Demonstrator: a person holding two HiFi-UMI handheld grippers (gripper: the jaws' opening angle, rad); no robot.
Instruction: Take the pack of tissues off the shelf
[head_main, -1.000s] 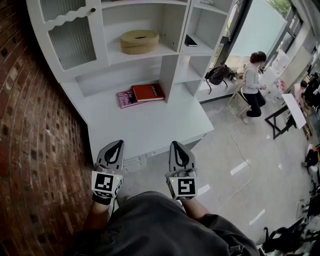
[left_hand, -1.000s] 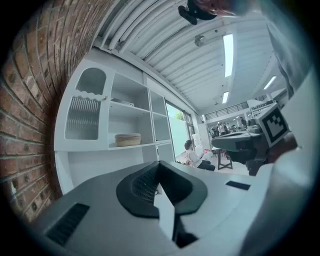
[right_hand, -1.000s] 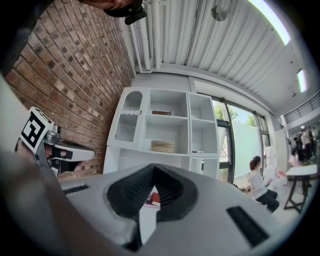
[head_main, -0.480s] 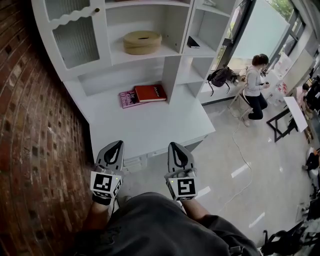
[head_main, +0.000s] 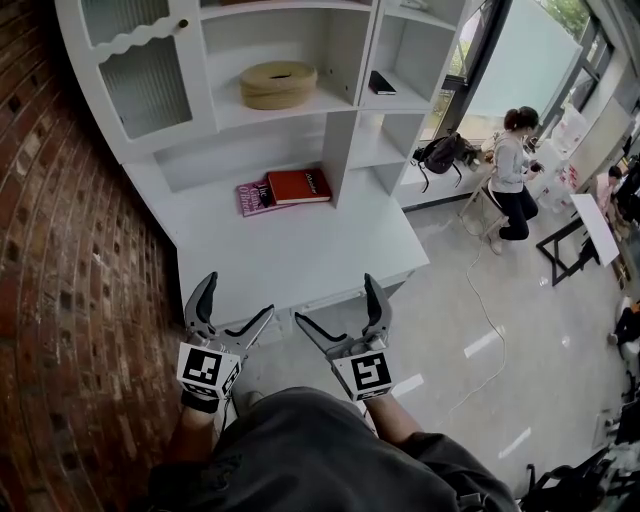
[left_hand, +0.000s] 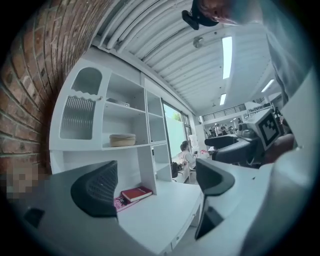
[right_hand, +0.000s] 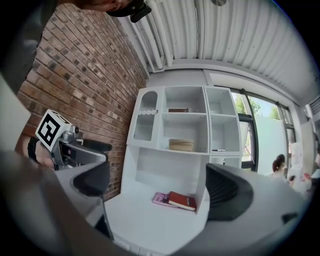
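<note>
left hand-held gripper (head_main: 238, 295): jaws opening wide, nothing between them | right hand-held gripper (head_main: 335, 298): likewise opening, empty | pack of tissues (head_main: 278, 84): tan, oval, probably slotted on top, on middle shelf (head_main: 300, 108), well apart from both | between: white counter (head_main: 300, 250), red book (head_main: 296, 184) overlapping pink magazine (head_main: 252, 197) | right cubby: small dark item (head_main: 381, 82)

It looks like a large shared workroom: white shelf unit (head_main: 340, 140) against a brick wall (head_main: 60, 300), shiny floor (head_main: 500, 300), strip lights (left_hand: 226, 50), a person (head_main: 512, 170) seated further away.
</note>
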